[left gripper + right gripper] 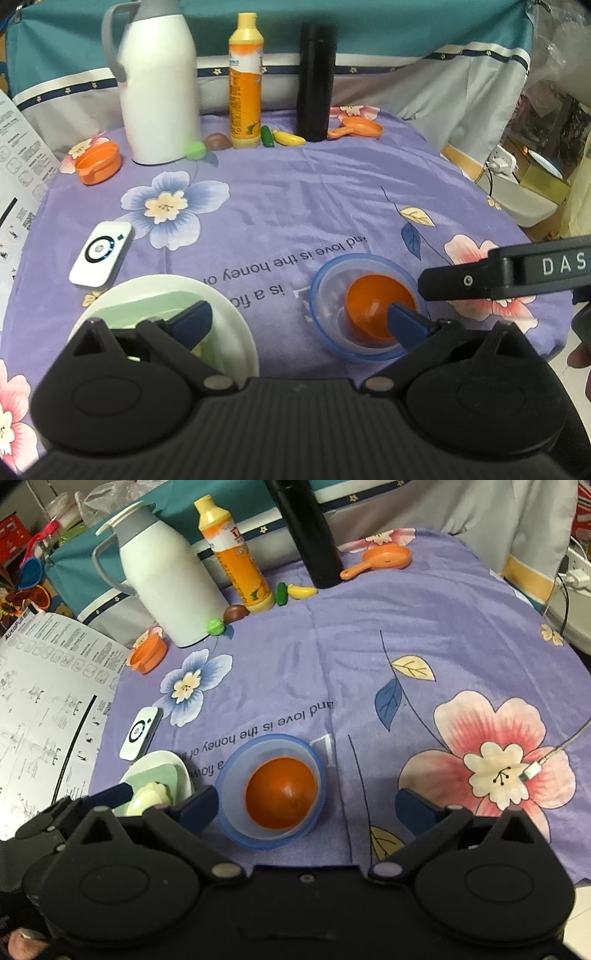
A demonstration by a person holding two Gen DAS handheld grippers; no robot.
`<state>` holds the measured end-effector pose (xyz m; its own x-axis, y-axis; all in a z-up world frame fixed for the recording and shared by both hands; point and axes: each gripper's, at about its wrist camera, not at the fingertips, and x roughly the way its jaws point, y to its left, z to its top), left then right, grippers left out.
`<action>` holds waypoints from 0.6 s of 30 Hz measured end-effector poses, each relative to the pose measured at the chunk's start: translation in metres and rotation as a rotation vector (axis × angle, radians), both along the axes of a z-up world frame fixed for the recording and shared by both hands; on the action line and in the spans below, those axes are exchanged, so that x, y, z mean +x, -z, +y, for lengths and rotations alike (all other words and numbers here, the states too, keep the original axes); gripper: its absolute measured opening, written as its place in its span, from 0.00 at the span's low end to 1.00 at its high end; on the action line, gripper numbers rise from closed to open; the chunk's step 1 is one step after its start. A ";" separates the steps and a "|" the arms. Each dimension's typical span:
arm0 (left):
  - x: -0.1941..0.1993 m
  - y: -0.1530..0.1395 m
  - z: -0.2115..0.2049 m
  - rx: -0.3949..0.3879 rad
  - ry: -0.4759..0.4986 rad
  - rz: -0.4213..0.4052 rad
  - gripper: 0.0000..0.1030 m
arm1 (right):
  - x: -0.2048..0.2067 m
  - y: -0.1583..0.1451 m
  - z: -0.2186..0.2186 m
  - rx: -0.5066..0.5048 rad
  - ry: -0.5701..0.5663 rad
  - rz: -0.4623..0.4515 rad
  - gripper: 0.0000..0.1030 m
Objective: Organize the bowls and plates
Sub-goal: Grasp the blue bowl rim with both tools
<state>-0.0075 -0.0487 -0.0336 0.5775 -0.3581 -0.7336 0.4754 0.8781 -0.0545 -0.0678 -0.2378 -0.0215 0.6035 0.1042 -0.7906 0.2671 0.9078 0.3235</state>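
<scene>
A clear blue-rimmed bowl (332, 295) (236, 775) sits on the purple cloth with a small orange bowl (373, 306) (282, 794) nested inside it. A white plate (236, 332) (173, 764) to its left carries a pale green square plate (147, 308) (157, 777) and a pale rounded item (147, 799). My left gripper (299, 325) is open and empty, one finger over the white plate, the other over the orange bowl. My right gripper (306, 808) is open and empty, straddling the blue-rimmed bowl's near side; its arm shows in the left wrist view (517, 273).
At the back stand a white thermos jug (159, 85), an orange detergent bottle (245, 85) and a black flask (316, 81), with toy fruit, an orange toy pan (360, 129) and an orange cup (98, 162). A white remote (101, 254) and a paper sheet (44, 701) lie left.
</scene>
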 end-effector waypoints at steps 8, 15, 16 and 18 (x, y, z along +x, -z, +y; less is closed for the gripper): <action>0.007 0.011 -0.013 0.010 0.015 0.013 1.00 | 0.004 0.010 -0.008 0.014 0.026 0.008 1.00; 0.017 0.019 -0.021 0.001 0.015 0.032 0.99 | 0.008 0.018 -0.015 0.039 0.044 0.003 0.85; 0.018 0.020 -0.022 -0.002 0.018 0.034 0.97 | 0.009 0.020 -0.015 0.045 0.050 0.006 0.82; 0.020 0.023 -0.025 -0.006 0.030 0.045 0.92 | 0.010 0.023 -0.017 0.055 0.055 0.013 0.75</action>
